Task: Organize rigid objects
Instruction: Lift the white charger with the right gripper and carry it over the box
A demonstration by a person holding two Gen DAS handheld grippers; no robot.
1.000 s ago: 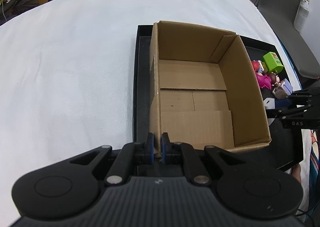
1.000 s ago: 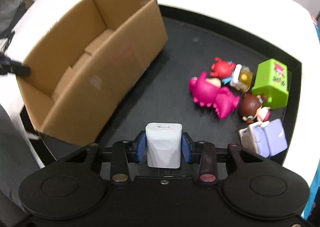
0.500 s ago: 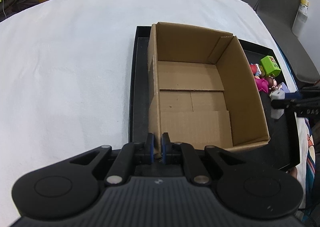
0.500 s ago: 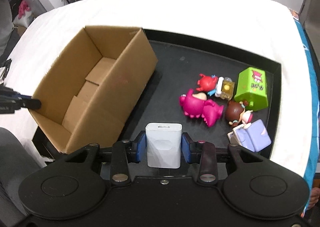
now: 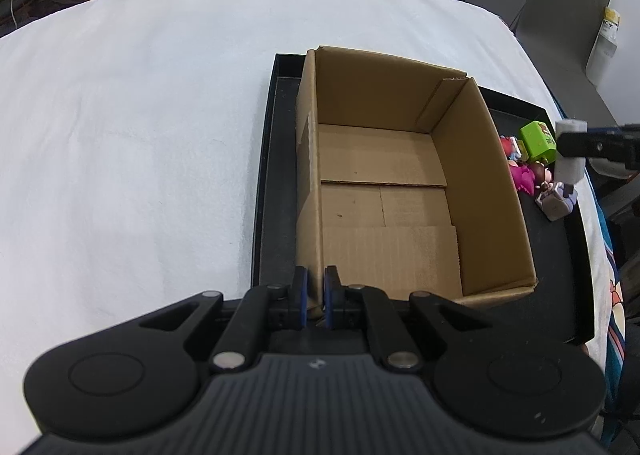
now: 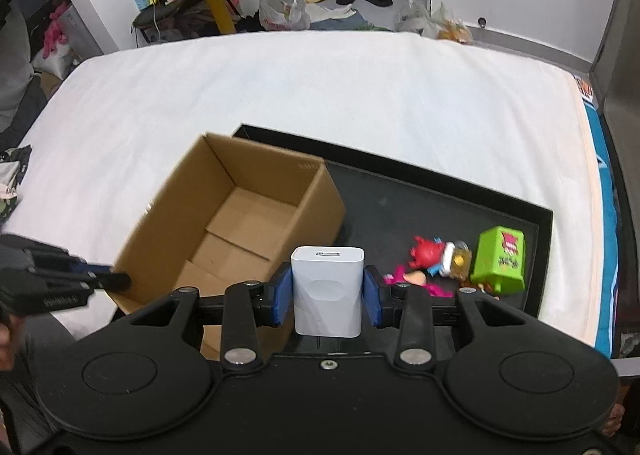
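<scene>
Here the white USB charger block (image 6: 327,291) sits upright between the blue pads of the right gripper (image 6: 327,293), pinched on its two smooth flat sides and carried in the air above the black tray (image 6: 440,179), just beside the near right wall of the open cardboard box (image 6: 240,223). That grip is the first worry: the plastic is slick and the pads hold only a narrow band, so a jolt or a roll of the wrist could let the block slide out and fall among the toys rather than into the box. A second risk is the box wall itself; if the carry comes in too low, the block or the gripper could knock the rim, shoving the light, empty box across the tray. The left gripper (image 5: 315,295) guards against that, its jaws closed tight on the near left corner of the box wall, but a thin cardboard edge can bend or slip free under a sideways push. Further out, the red crab figure (image 6: 426,251), the pink dinosaur (image 6: 412,282) and the green cube toy (image 6: 500,259) crowd the tray's right edge, near enough that a dropped charger could scatter them onto the white cloth (image 6: 360,95).
</scene>
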